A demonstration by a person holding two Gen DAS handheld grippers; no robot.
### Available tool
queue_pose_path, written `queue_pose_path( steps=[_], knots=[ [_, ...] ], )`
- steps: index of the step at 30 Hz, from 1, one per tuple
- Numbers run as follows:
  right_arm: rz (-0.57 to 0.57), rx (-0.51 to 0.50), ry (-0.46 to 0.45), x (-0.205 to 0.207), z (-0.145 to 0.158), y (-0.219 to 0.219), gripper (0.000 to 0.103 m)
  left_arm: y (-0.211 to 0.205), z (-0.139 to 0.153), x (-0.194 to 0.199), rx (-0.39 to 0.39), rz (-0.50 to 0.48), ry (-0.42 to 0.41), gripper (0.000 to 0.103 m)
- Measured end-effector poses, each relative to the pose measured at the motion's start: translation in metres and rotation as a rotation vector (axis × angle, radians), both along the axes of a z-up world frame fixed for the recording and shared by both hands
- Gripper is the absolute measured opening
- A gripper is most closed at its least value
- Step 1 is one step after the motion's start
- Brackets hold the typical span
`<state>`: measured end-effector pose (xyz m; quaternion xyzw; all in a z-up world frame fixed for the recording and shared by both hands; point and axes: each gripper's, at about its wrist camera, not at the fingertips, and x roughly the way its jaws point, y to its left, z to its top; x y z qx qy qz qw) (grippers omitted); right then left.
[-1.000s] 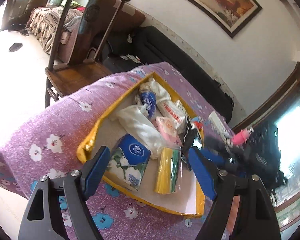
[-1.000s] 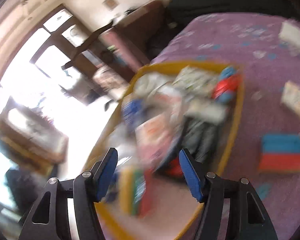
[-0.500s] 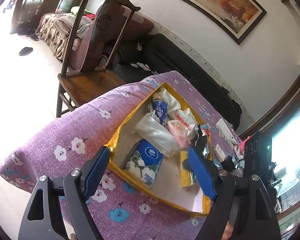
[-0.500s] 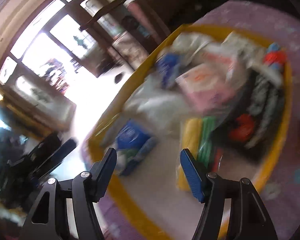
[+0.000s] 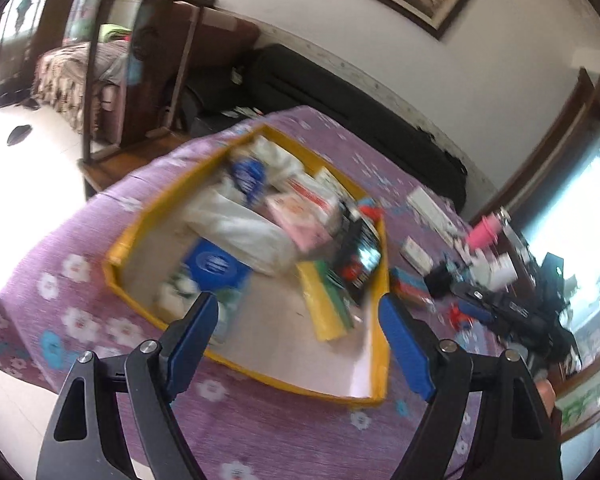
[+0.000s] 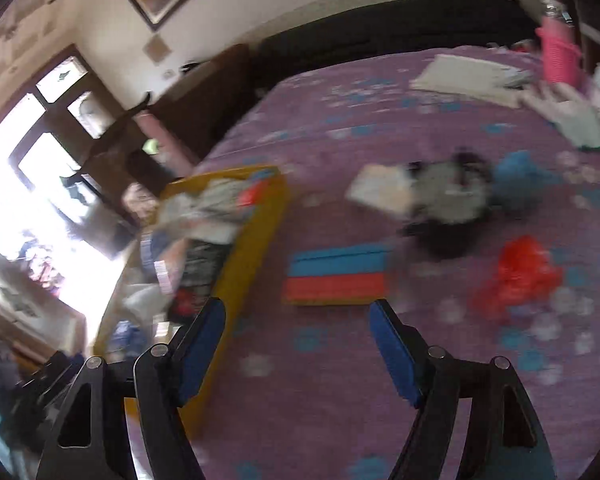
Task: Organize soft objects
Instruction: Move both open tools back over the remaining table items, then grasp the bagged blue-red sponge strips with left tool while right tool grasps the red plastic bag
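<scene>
Hovering released, my left claw (image 5: pixel 296 320) faces the yellow tray (image 5: pixel 382 280); my right claw (image 6: pixel 296 320), also released, faces the red-and-blue pack (image 6: pixel 336 276) at frame center.

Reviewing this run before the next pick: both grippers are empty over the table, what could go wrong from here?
1. The yellow box is crowded; the black packet sits against its right wall, so another item could push it out.
2. The red bag looks flimsy; open jaws may pinch the purple cloth too.
3. The right view is blurred, so aim is uncertain.

Both wrist views above table; share yellow tray (image 5: pixel 382 360).
</scene>
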<state>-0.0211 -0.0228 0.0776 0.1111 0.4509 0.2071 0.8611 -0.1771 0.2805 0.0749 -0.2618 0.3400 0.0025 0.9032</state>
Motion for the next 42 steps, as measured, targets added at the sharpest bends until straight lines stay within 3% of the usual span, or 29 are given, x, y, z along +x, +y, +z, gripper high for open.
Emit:
queue_pose_path(
  steps=[2,6,10,13,19,22,26,29,32,37,42],
  knots=[
    [-0.005,-0.087,-0.011,0.007,0.0,0.009,0.078,-0.013,0.002,0.002,0.015,-0.028,0.002,0.082],
    [-0.001,-0.208,-0.033,0.041,-0.01,0.035,0.062,-0.03,0.008,0.0,0.054,-0.055,0.001,0.082],
    [0.027,-0.257,-0.028,0.06,-0.023,0.055,0.06,-0.032,0.012,-0.003,0.078,-0.049,0.009,0.082],
    [0.044,-0.288,0.024,0.07,-0.039,0.065,0.059,-0.03,0.012,-0.006,0.087,-0.037,0.018,0.082],
    [0.14,-0.228,0.085,0.047,-0.046,0.054,0.059,-0.031,0.006,-0.001,0.086,-0.04,0.036,0.082],
    [0.214,-0.259,0.086,0.015,-0.05,0.044,0.06,-0.042,0.004,0.002,0.09,-0.078,0.036,0.082],
    [0.286,-0.203,0.098,-0.019,-0.044,0.014,0.06,-0.059,0.002,0.006,0.11,-0.135,0.04,0.082],
    [0.22,-0.13,0.047,-0.031,-0.028,-0.023,0.062,-0.075,0.0,0.009,0.137,-0.178,0.046,0.082],
    [0.031,-0.077,-0.044,-0.029,-0.01,-0.079,0.076,-0.089,-0.003,0.012,0.152,-0.206,0.06,0.082],
    [-0.225,-0.007,-0.055,-0.007,-0.012,-0.152,0.078,-0.12,-0.005,0.017,0.185,-0.265,0.075,0.082],
    [-0.233,-0.062,-0.018,0.016,-0.031,-0.152,0.078,-0.161,-0.01,0.025,0.246,-0.362,0.092,0.082]
  ],
)
